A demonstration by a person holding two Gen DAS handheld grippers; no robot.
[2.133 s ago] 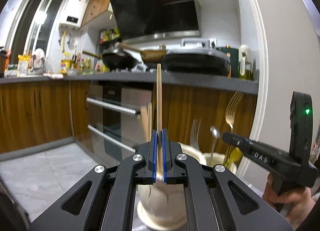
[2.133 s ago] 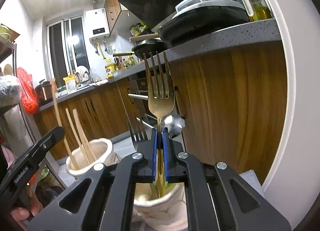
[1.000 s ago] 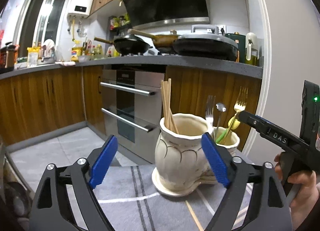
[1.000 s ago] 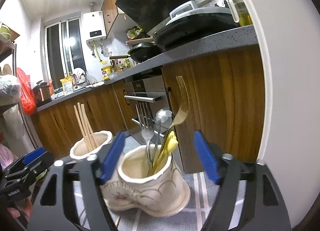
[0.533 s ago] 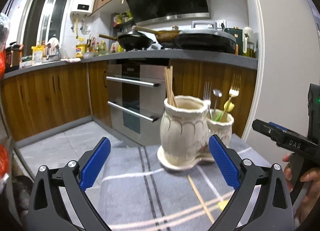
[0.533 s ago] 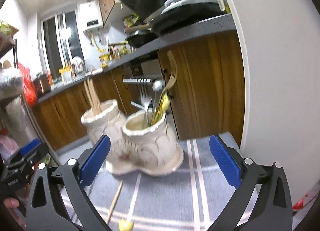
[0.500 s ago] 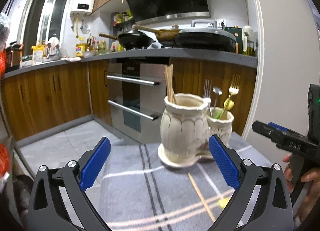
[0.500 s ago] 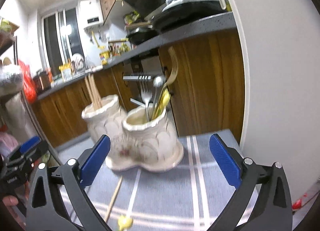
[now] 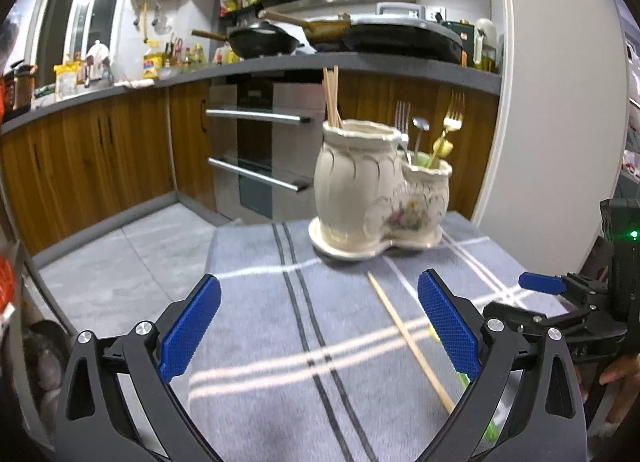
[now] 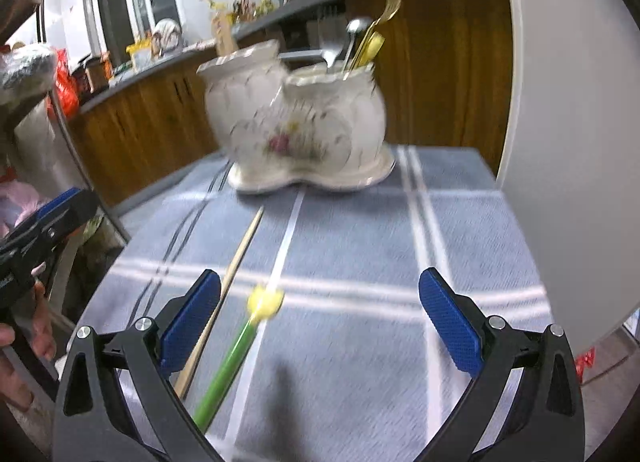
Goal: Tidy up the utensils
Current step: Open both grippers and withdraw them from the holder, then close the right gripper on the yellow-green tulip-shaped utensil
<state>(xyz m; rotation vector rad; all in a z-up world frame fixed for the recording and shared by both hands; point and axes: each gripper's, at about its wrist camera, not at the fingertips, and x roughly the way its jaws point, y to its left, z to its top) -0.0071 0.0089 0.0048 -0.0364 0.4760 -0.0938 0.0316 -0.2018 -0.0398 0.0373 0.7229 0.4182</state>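
A cream double-pot ceramic holder [image 9: 376, 189] stands at the far end of a grey striped cloth [image 9: 260, 322]; it also shows in the right wrist view [image 10: 296, 121]. Its taller pot holds wooden chopsticks [image 9: 331, 95]. Its lower pot holds forks and a spoon [image 9: 420, 127]. One wooden chopstick [image 9: 408, 338] lies loose on the cloth, also in the right wrist view [image 10: 224, 286]. A green utensil with a yellow tip [image 10: 240, 342] lies beside it. My left gripper [image 9: 318, 330] is open and empty. My right gripper [image 10: 318, 322] is open and empty above the loose pieces.
A white wall [image 10: 568, 121] runs along the cloth's right side. Wooden kitchen cabinets [image 9: 88, 149], an oven [image 9: 260, 149] and a counter with pans [image 9: 340, 33] stand behind. The cloth's left edge drops to the tiled floor [image 9: 120, 262].
Both grippers let go of a chopstick and a gold fork into the holder, opened, and have pulled back toward the near end of the cloth. The loose chopstick and green utensil came into view.
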